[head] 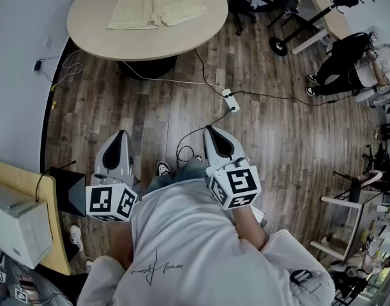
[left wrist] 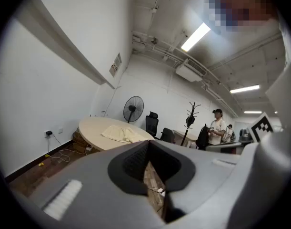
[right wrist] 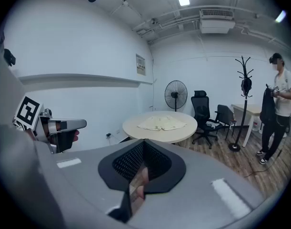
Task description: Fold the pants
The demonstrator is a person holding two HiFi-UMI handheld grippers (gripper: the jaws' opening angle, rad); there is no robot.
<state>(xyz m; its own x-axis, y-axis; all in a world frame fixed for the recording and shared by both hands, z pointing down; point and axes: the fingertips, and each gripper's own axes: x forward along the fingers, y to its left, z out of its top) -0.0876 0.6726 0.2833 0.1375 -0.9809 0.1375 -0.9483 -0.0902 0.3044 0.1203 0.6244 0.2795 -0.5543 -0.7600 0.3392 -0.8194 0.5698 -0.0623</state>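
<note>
Pants [head: 157, 5] lie spread flat on the round table [head: 118, 37], at 12 o'clock in head view. Both grippers are well apart from it, over the floor [head: 150, 107] by the person's torso. Left gripper [head: 122, 134], at 9 o'clock, is all but closed, nothing between its jaws. Right gripper [head: 212, 132], near centre, is closed and empty.

Cream pants [head: 157, 6], beige table [head: 92, 30], dark brown plank-patterned floor [head: 277, 126]; grey left gripper [head: 121, 134] and grey right gripper [head: 212, 130] bearing black-and-white square markers [head: 240, 182]; white shirt [head: 188, 247]
</note>
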